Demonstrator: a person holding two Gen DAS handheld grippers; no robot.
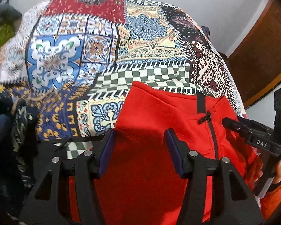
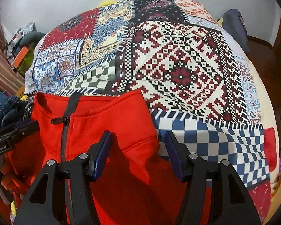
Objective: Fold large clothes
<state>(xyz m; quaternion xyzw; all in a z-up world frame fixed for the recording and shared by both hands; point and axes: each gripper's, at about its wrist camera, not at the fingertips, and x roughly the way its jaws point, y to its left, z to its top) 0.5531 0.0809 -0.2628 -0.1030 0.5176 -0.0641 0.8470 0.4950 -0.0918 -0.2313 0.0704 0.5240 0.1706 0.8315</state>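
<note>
Red zip-front jacket [image 1: 149, 112] lies on a patchwork bedspread [image 1: 103, 43], collar toward twelve o'clock. Left gripper [image 1: 138, 136] and right gripper [image 2: 137, 140] hover over its shoulders, jaws parted, grasping nothing. Risk: pinching bedspread along with fleece, dragging both.

We see a red fleece jacket [image 1: 149, 108] lying front-up on the bed's patchwork cover; its dark zip [image 1: 212, 131] runs down the middle, done up nearly to the neck, the pull flipped sideways; the collar points to the far side; the cloth lies mostly flat, with soft creases near the shoulders.
</note>
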